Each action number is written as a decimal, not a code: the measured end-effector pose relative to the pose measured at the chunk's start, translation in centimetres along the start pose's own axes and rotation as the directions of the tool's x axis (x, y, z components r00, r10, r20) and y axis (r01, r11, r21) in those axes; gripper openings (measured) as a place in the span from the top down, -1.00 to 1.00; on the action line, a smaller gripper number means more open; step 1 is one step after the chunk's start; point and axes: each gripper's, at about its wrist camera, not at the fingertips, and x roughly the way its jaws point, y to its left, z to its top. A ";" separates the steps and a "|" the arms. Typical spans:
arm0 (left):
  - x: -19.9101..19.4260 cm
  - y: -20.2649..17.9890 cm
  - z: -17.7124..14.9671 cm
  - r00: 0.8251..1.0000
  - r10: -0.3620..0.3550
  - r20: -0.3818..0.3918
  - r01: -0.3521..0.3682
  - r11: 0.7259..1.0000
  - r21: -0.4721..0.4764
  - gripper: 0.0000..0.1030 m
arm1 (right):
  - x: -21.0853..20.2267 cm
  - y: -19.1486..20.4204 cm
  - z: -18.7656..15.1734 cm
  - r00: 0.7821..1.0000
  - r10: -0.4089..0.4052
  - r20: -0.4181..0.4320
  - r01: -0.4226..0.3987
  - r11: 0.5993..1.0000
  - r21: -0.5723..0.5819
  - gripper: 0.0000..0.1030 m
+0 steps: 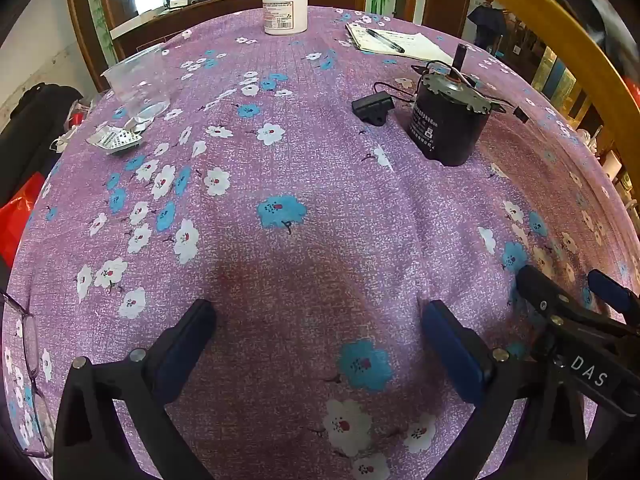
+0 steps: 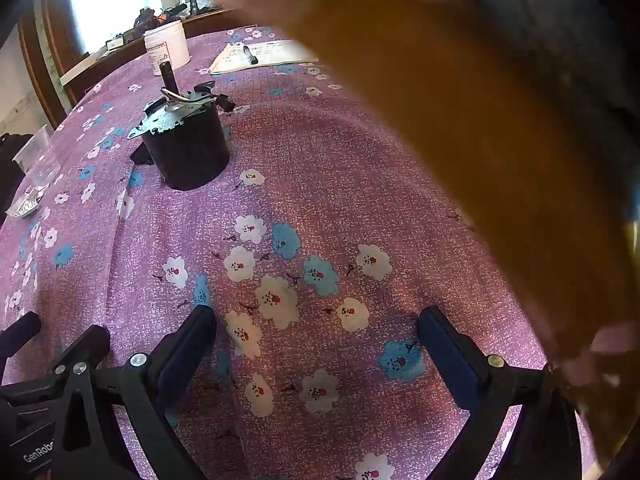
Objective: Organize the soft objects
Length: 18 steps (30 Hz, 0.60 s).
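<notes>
A purple cloth with white and blue flowers covers the table; it also fills the right wrist view. My left gripper is open and empty, hovering low over the cloth near its front edge. My right gripper is open and empty over the cloth too; it shows in the left wrist view at the right, close beside the left one. The left gripper's fingers show at the lower left of the right wrist view.
A black motor with wires stands mid-table beside a small black part. A white jar, a notepad with a pen, a clear plastic cup, foil packs and glasses lie around. A yellow chair back looms right.
</notes>
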 end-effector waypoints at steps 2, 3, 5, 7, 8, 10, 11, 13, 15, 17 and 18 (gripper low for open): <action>0.0 0.0 0.0 1.000 0.002 0.002 -0.002 1.000 0.000 -1.00 | -0.1 0.0 0.0 1.000 0.000 0.000 0.000 1.000 0.000 -0.99; 0.0 0.0 0.0 1.000 0.002 0.002 -0.002 1.000 0.000 -1.00 | 0.0 0.0 -0.1 1.000 -0.001 0.000 0.001 1.000 0.001 -0.99; -0.1 0.0 0.0 1.000 0.002 0.001 -0.002 1.000 -0.001 -1.00 | 0.0 -0.1 0.2 1.000 0.000 0.000 0.000 1.000 0.000 -0.99; -0.1 0.0 0.0 1.000 0.001 0.001 -0.001 1.000 -0.001 -1.00 | 0.0 -0.1 0.4 1.000 0.000 -0.001 0.000 1.000 0.000 -0.99; -0.1 0.0 0.0 1.000 0.001 0.001 -0.001 1.000 -0.001 -1.00 | 0.0 -0.2 0.4 1.000 0.000 0.000 0.000 1.000 0.000 -0.99; 0.0 -0.1 0.0 1.000 0.004 0.001 -0.004 1.000 0.003 -1.00 | 0.0 -0.3 0.1 1.000 0.000 0.000 0.000 1.000 0.000 -0.99; 0.0 -0.1 0.0 1.000 0.004 0.001 -0.004 1.000 0.003 -1.00 | 0.0 -0.4 0.1 1.000 0.000 0.000 0.000 1.000 0.001 -0.99; 0.0 -0.2 0.0 1.000 0.004 0.000 -0.004 1.000 0.004 -1.00 | 0.1 -0.2 0.1 1.000 -0.001 0.000 0.001 1.000 0.001 -0.99; 0.1 0.1 0.0 1.000 0.005 0.000 -0.005 1.000 0.004 -1.00 | 0.0 -0.2 0.0 1.000 -0.001 0.000 0.001 1.000 0.000 -0.99; 0.1 0.1 0.0 1.000 0.006 0.000 -0.006 1.000 0.004 -1.00 | 0.2 -0.2 -0.1 1.000 -0.001 0.000 0.001 1.000 0.001 -0.99; 0.1 0.0 0.1 1.000 0.006 0.000 -0.006 1.000 0.004 -1.00 | 0.2 -0.3 -0.1 1.000 -0.001 0.000 0.001 1.000 0.001 -0.99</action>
